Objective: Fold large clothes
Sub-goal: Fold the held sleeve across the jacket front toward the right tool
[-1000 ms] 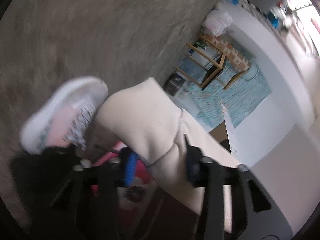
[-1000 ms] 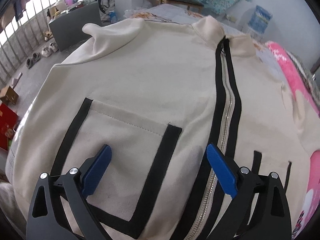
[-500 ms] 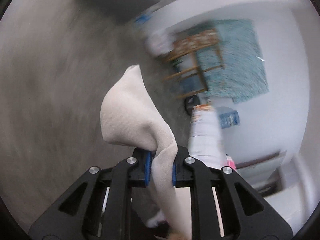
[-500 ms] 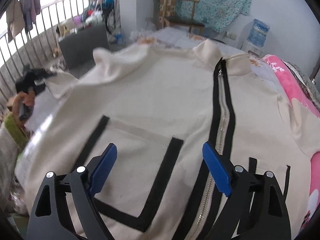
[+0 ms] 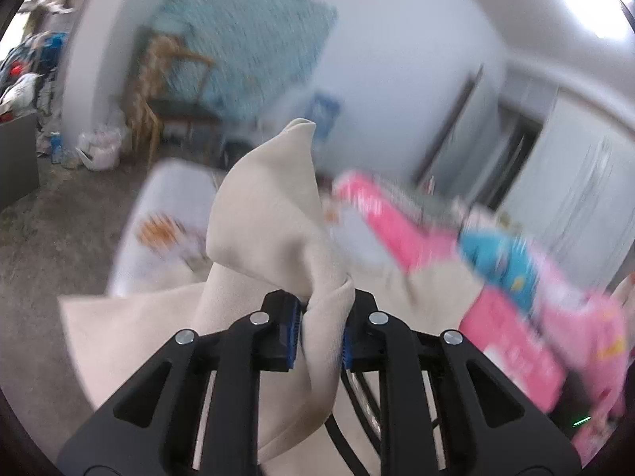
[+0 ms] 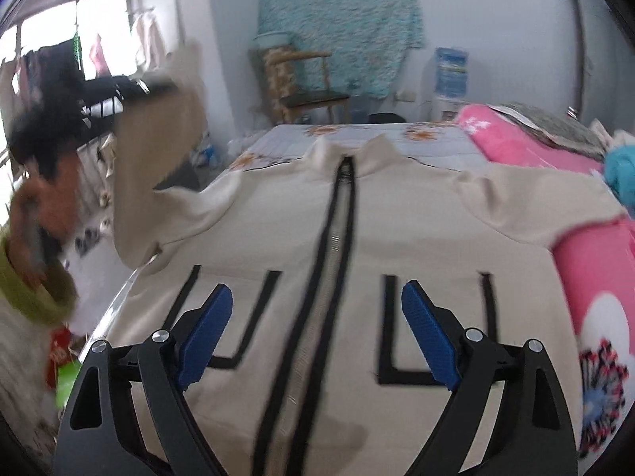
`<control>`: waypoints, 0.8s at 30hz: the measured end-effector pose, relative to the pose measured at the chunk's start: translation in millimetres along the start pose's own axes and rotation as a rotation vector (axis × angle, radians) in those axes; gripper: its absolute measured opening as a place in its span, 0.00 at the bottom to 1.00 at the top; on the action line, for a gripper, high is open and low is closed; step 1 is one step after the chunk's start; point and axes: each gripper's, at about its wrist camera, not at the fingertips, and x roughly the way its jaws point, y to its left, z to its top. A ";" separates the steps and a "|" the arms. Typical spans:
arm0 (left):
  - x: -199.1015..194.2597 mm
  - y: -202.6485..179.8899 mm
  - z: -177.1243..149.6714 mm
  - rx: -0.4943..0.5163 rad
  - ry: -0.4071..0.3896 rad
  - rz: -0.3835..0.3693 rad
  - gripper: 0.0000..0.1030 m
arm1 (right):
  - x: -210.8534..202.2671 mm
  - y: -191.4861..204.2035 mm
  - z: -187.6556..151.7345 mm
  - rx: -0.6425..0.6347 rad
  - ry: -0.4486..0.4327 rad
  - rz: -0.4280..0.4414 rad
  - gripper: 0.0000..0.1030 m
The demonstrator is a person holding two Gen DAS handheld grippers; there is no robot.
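Closest in the left wrist view: left hand-held gripper, blue pads pinching a bunch of cream cloth — jaws opening just a bit, cloth squeezed between them all the same. Cloth is the sleeve of the cream jacket, lifted up in a floppy peak above the pads. Rest of it hanging down between the black fingers.

Closest in the right wrist view: right hand-held gripper, jaws wide apart, nothing between the blue pads. Hanging just above the jacket front, not touching as far as can be seen.

Under it, jacket spread flat on the bed, front side up. Black zipper running straight down the middle, a black-edged pocket on each side. Collar at the far end.

On the left of that view, sleeve pulled up into the air, blurry, with a person's hand and green cuff near it.

On the right side of the bed, pink blanket touching the jacket's edge.

Further back — wooden chair, blue-green cloth on the wall, water cooler.
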 end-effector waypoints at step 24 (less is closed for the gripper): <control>29.2 -26.6 -126.8 0.025 0.234 0.179 0.69 | 33.2 -94.3 50.9 0.336 0.296 0.375 0.83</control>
